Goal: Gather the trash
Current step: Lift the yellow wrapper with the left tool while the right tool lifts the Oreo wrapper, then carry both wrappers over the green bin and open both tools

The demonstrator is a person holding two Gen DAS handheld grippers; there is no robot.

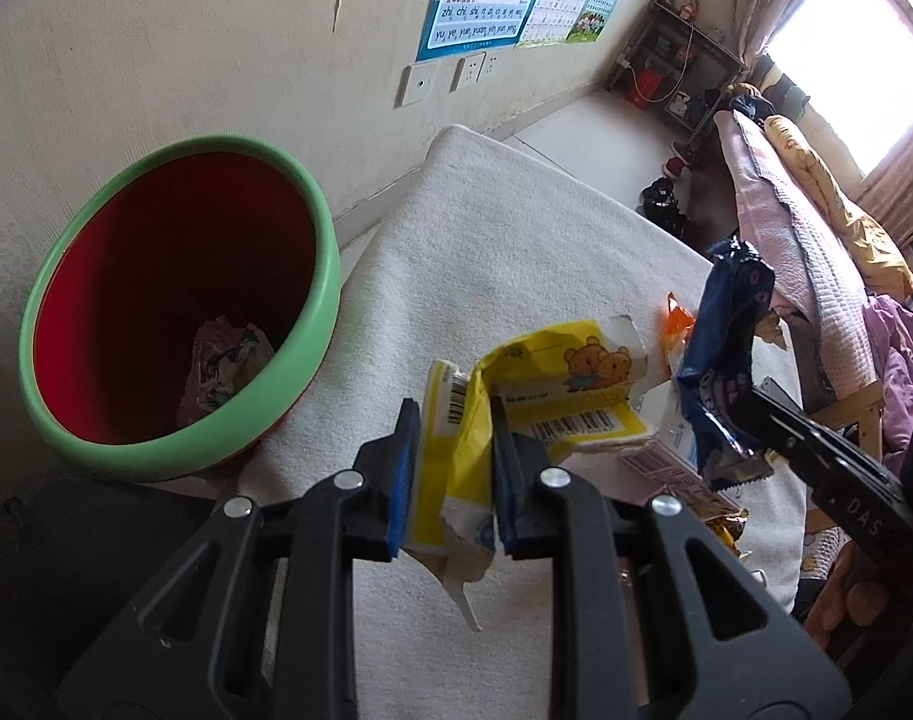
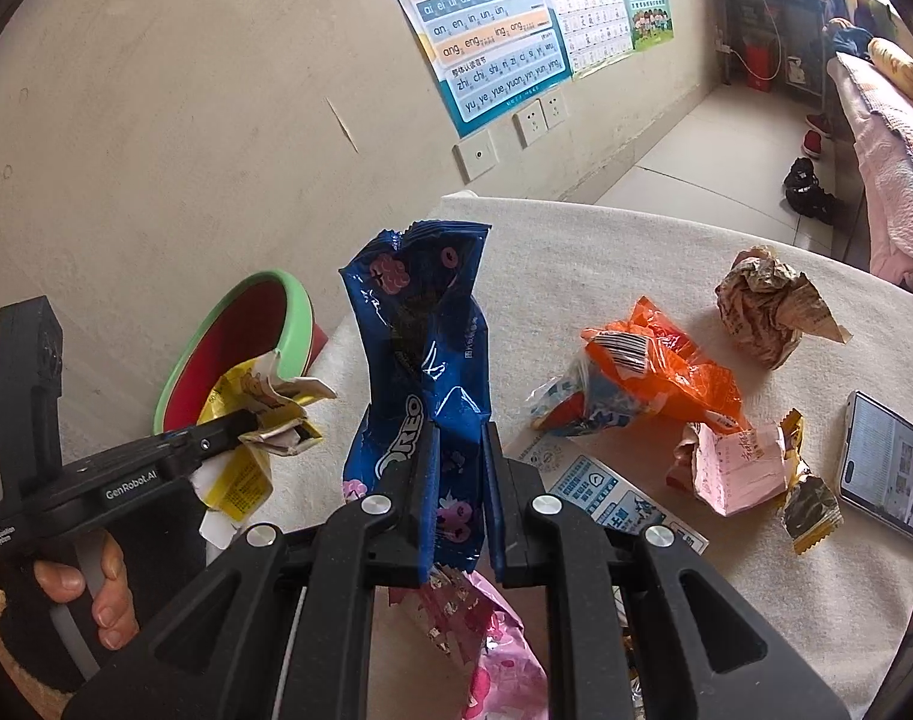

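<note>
White cloth covers the surface [image 2: 666, 228], set against a beige wall. Left claw [image 1: 450, 468] is clamped on a torn yellow carton [image 1: 456, 456], lifted clear of the cloth. Red bin [image 1: 174, 306] with green rim stands left of and below that claw, close by, mouth open upward; judged next move is a short carry leftward over the rim. Right claw [image 2: 459, 498] pinches a blue Oreo wrapper [image 2: 420, 354], long axis upright, farther from the bin. 3 or more scraps remain, including an orange wrapper [image 2: 660, 372].

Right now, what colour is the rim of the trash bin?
Green, with a red inside. The trash bin shows best in the left wrist view.
</note>
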